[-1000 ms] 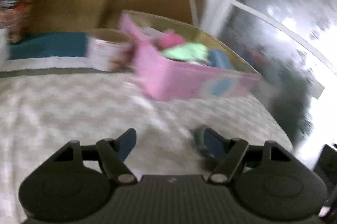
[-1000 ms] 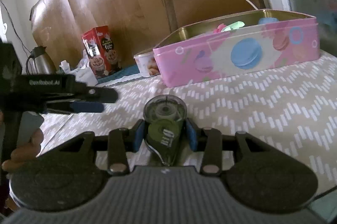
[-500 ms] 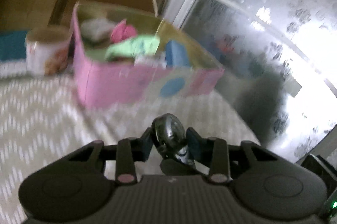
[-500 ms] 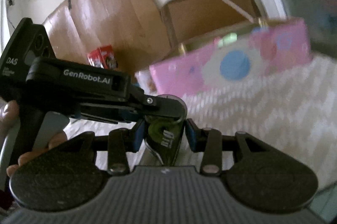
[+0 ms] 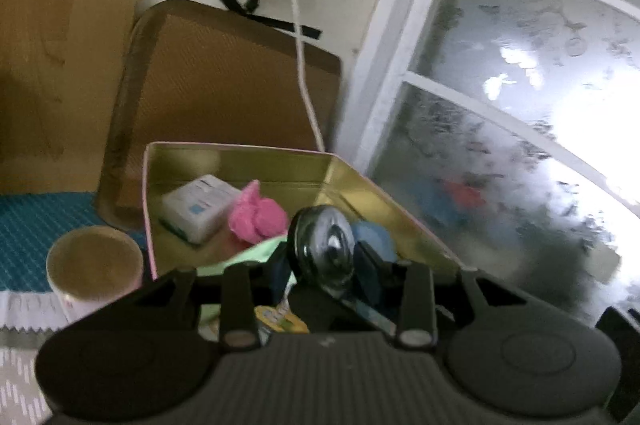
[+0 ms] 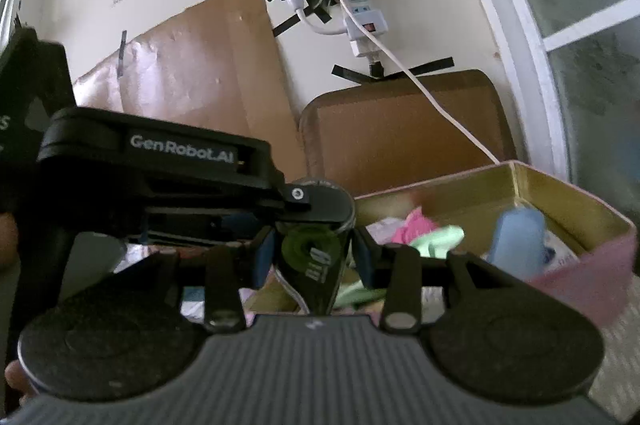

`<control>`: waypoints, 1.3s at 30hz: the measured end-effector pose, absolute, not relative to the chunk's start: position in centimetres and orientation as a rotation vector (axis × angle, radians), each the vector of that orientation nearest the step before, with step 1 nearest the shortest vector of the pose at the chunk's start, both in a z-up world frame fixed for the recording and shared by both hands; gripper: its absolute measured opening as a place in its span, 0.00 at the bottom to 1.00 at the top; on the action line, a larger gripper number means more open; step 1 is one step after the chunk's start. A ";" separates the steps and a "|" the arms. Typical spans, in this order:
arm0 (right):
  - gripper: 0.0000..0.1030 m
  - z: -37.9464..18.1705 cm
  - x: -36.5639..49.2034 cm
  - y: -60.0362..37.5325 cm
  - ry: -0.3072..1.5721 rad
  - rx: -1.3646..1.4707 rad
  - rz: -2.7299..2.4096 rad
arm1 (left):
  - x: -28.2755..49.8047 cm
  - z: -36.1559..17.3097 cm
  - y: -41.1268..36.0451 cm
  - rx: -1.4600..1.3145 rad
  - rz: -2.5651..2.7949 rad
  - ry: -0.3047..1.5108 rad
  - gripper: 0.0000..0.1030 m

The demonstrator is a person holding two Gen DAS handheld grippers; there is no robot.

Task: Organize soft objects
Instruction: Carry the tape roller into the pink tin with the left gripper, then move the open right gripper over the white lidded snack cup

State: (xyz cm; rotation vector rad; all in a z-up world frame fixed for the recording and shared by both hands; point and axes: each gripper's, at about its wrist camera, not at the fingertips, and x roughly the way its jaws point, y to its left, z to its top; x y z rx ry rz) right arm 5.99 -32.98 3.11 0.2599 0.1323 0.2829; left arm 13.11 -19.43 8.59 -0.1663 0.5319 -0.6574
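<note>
- Through my right camera, the right gripper (image 6: 314,257) held a dark green, teardrop-shaped correction-tape dispenser (image 6: 310,261), my blue-padded fingers (image 6: 362,253) pressing its two sides.
- My left gripper (image 5: 324,267) had just closed on the same dispenser's round clear end (image 5: 326,249), reaching across from the left of the right view (image 6: 296,201).
- The dispenser hung between both pairs of fingers, above the near edge of the pink rectangular tin (image 5: 280,161).
- Inside the gold-lined tin lay a pink soft lump (image 5: 256,215), a pale green cloth (image 6: 436,239), a blue piece (image 6: 518,241) and a white packet (image 5: 200,205).
</note>
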 end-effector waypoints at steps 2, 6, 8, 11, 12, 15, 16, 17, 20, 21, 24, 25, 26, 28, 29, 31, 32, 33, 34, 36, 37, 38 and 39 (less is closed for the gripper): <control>0.43 2.8 7.3 -32.5 0.144 0.244 0.268 | 14.3 7.6 -20.1 -0.147 -0.618 0.530 0.40; 0.45 1.4 9.2 -32.8 0.193 0.239 0.246 | 14.8 5.7 -20.6 -0.084 -0.508 0.513 0.54; 0.59 1.1 9.5 -33.0 0.234 0.226 0.225 | 14.2 5.4 -19.8 -0.113 -0.493 0.502 0.62; 0.63 0.9 8.7 -33.2 0.209 0.213 0.214 | 12.7 5.8 -18.6 -0.133 -0.468 0.458 0.70; 0.64 0.9 8.4 -33.3 0.201 0.220 0.211 | 12.2 6.0 -18.2 -0.132 -0.465 0.441 0.71; 0.65 0.8 8.0 -33.7 0.188 0.233 0.201 | 10.2 6.3 -16.1 -0.126 -0.452 0.403 0.78; 0.65 0.7 7.8 -33.8 0.184 0.241 0.205 | 9.6 6.2 -15.1 -0.122 -0.436 0.394 0.78; 0.65 0.8 7.8 -33.9 0.179 0.248 0.204 | 9.0 6.1 -14.3 -0.120 -0.423 0.388 0.78; 0.65 1.0 7.7 -33.8 0.169 0.254 0.187 | 7.0 5.0 -11.2 -0.093 -0.362 0.383 0.79; 0.65 1.0 7.7 -33.8 0.166 0.254 0.179 | 6.5 4.6 -10.5 -0.074 -0.339 0.385 0.79; 0.65 0.9 7.7 -33.7 0.163 0.249 0.164 | 5.7 3.5 -8.3 -0.016 -0.266 0.406 0.79; 0.65 0.9 7.7 -33.5 0.165 0.242 0.158 | 5.6 3.1 -7.6 -0.008 -0.247 0.414 0.79; 0.65 1.0 7.8 -33.4 0.168 0.233 0.153 | 5.5 2.8 -6.6 -0.005 -0.228 0.425 0.80; 0.65 1.0 8.0 -33.1 0.175 0.219 0.141 | 5.7 2.2 -5.3 -0.004 -0.190 0.448 0.81; 0.65 1.0 8.0 -33.1 0.177 0.215 0.135 | 5.8 1.9 -4.6 -0.002 -0.165 0.456 0.81; 0.65 1.0 8.0 -32.8 0.185 0.199 0.110 | 5.8 1.2 -3.3 0.002 -0.118 0.471 0.81; 0.65 0.9 8.0 -32.7 0.197 0.197 0.091 | 5.7 1.0 -2.7 0.004 -0.096 0.480 0.81; 0.65 0.8 7.9 -32.7 0.203 0.204 0.089 | 5.6 0.8 -2.1 0.000 -0.085 0.487 0.81; 0.65 0.8 7.5 -32.6 0.196 0.204 0.082 | 5.5 0.8 -1.6 -0.011 -0.086 0.489 0.82; 0.65 0.7 6.5 -31.9 0.196 0.195 0.077 | 5.1 0.9 -0.6 0.001 -0.068 0.474 0.93; 0.65 0.7 5.9 -31.4 0.192 0.183 0.083 | 5.1 1.0 -0.4 0.020 -0.052 0.465 0.93; 0.65 0.7 5.2 -30.7 0.187 0.162 0.088 | 5.2 1.0 0.0 0.033 -0.041 0.461 0.93; 0.65 0.7 4.7 -29.9 0.186 0.136 0.101 | 5.3 1.0 0.3 0.039 -0.033 0.460 0.93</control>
